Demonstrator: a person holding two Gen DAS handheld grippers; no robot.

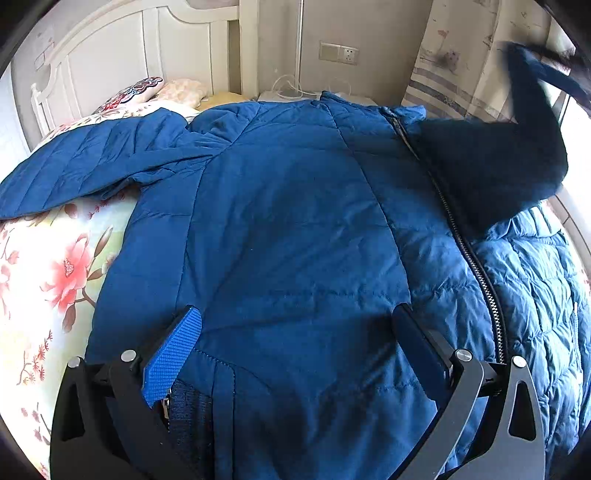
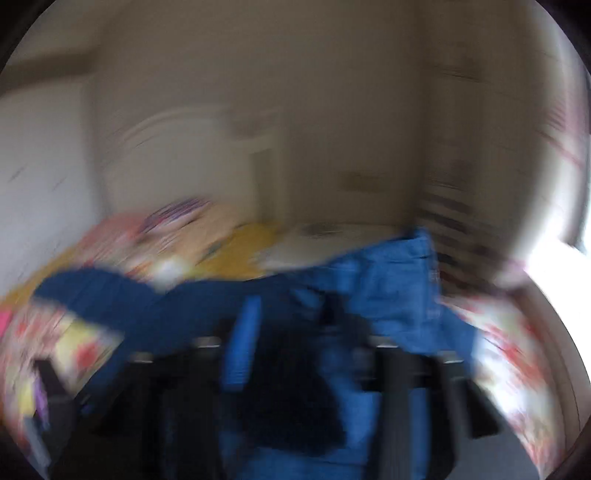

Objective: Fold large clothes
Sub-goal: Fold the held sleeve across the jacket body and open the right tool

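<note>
Blue jacket (image 1: 295,229) spread flat; left tool (image 1: 295,332) tilted down, wide; right tool (image 2: 291,332) blurred, wide.

White headboard (image 1: 110,59), beige wall (image 1: 369,22), bright window (image 1: 576,122).

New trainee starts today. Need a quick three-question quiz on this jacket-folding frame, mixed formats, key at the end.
1. True or false: the blue jacket lies on a bed with a floral sheet.
2. The left gripper jaws are: A) open, over the jacket; B) shut on the zipper; C) out of view.
3. Fill in: the jacket's dark ____ runs down its right side in the left wrist view.

Key: 1 true; 2 A; 3 zipper.
</note>
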